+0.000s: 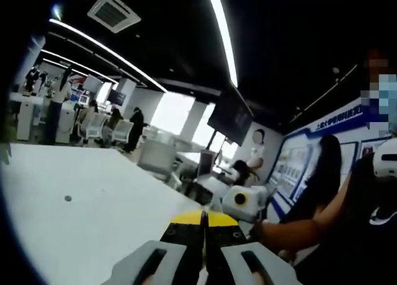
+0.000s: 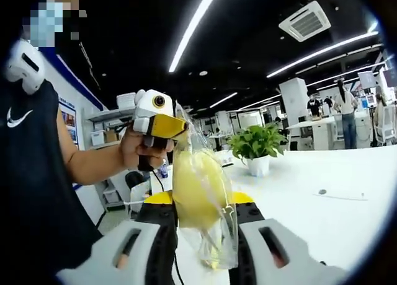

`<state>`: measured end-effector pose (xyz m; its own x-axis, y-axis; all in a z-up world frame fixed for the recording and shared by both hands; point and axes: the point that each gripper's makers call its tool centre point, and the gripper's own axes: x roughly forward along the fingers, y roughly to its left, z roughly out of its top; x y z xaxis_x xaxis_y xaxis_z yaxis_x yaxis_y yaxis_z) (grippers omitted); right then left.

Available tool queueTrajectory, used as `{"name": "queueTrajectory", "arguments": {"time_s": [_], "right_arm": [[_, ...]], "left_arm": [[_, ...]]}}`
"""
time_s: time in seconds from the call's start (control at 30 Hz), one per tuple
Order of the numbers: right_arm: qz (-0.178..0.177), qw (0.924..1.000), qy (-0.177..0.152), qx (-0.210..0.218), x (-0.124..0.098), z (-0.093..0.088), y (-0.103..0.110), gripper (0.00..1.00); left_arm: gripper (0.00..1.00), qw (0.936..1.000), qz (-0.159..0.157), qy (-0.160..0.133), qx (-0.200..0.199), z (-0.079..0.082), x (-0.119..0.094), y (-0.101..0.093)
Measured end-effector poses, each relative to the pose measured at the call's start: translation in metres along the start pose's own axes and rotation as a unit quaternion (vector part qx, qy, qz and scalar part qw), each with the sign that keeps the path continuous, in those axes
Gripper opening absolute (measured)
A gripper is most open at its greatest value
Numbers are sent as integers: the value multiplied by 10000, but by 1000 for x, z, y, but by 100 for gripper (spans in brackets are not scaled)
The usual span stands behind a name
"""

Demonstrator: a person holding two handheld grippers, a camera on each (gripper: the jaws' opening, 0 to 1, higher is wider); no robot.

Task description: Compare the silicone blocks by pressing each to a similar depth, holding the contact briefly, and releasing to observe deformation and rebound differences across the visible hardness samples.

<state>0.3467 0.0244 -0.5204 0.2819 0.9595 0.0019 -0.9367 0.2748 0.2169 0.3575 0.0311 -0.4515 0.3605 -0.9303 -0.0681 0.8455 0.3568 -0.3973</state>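
The white tabletop (image 2: 347, 204) spreads wide and bare to its far edge. A wall board (image 1: 347, 133) carries blue writing too small to read. A potted plant (image 2: 255, 150) stands on the tabletop beyond the clear bag (image 2: 208, 192), which holds a yellow block (image 2: 197, 192). The right claw (image 2: 200, 235) grasps the bag. The left claw (image 1: 203, 248) is clenched, holding nothing, above the tabletop's edge.

In the right gripper view, the bag (image 2: 201, 198) sits between the right gripper (image 2: 200, 235) jaws, on the table's (image 2: 322, 204) near edge; the left gripper (image 2: 162, 127) hangs just left of the bag. A potted plant (image 2: 255, 147) stands behind the bag on that table.
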Motion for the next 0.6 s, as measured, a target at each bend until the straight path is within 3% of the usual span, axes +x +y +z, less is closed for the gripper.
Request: {"name": "queueTrajectory", "arguments": {"time_s": [0.23, 0.3, 0.6], "right_arm": [[17, 9998, 202, 46, 1, -5, 3, 15], [-9, 9996, 264, 61, 0, -8, 3, 13], [-11, 9979, 644, -113, 1, -20, 12, 7]], "left_arm": [[0, 9999, 62, 26, 126, -6, -5, 2], [0, 9993, -11, -14, 367, -9, -6, 0], [0, 9991, -68, -26, 414, -22, -14, 0]]}}
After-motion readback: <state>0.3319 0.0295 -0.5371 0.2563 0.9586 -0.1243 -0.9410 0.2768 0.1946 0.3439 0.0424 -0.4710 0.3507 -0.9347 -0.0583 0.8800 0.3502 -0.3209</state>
